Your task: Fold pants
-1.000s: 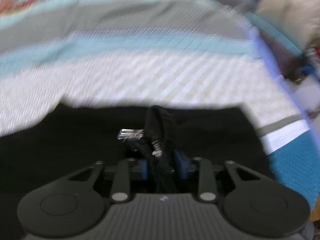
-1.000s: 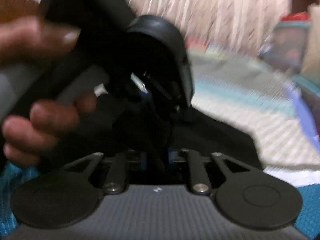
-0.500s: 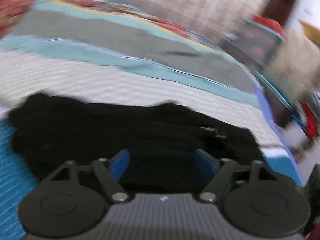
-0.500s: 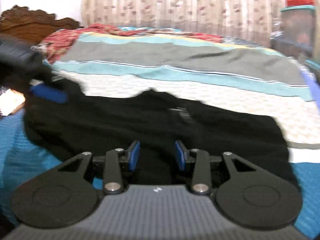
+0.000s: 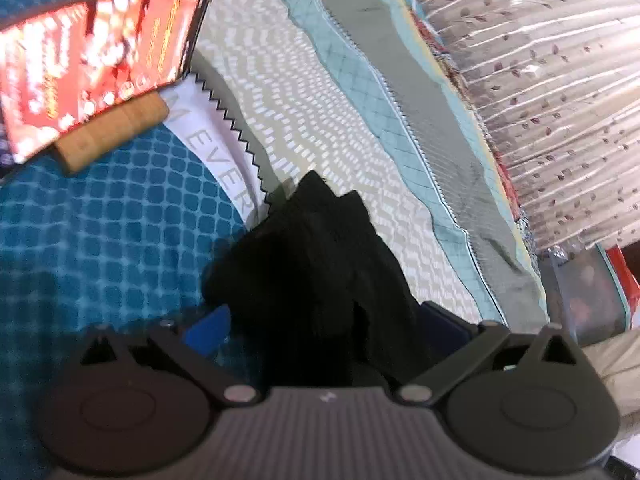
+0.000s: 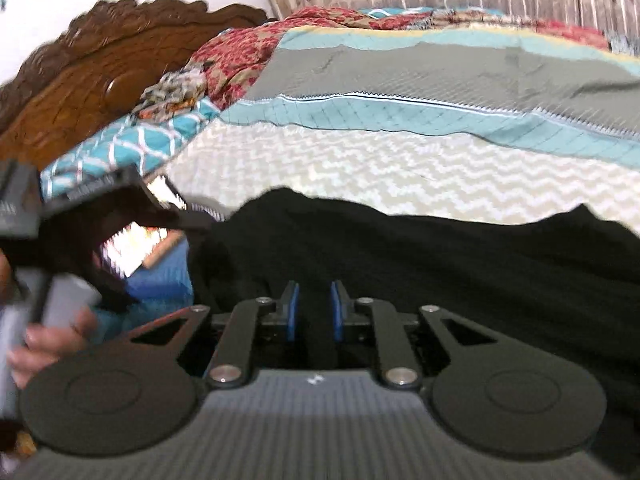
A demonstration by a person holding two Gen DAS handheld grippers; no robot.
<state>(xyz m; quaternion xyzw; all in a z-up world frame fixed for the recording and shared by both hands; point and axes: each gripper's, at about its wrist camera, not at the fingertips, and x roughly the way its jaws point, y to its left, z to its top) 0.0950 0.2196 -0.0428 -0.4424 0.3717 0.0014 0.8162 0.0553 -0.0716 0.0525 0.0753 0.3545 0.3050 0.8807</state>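
Observation:
Black pants [image 6: 440, 264] lie in a long heap across the patterned bed quilt [image 6: 360, 160]. My right gripper [image 6: 315, 292] hovers low over their middle. Its blue pads [image 6: 294, 312] stand a narrow gap apart and are closing, with dark cloth showing in the gap. My left gripper [image 5: 326, 312] is rolled to one side at the bunched end of the pants [image 5: 312, 256]. Its jaws are opening wide, the blue pads [image 5: 208, 332] flank the cloth, and neither presses on it. A hand [image 6: 48, 336] holds the left tool's handle at the left edge of the right wrist view.
A phone with a lit red screen [image 5: 96, 60] leans on a wooden block [image 5: 116, 132] on the blue part of the quilt, close to the pants' end. A carved headboard [image 6: 100, 72], a curtain [image 5: 560, 100] and a plastic box [image 5: 592, 292] border the bed.
Both grippers let go of the gathered black cloth. The left one opened wide, rolled and swung to the pants' end by the phone. The right one drew back and its pads have narrowed.

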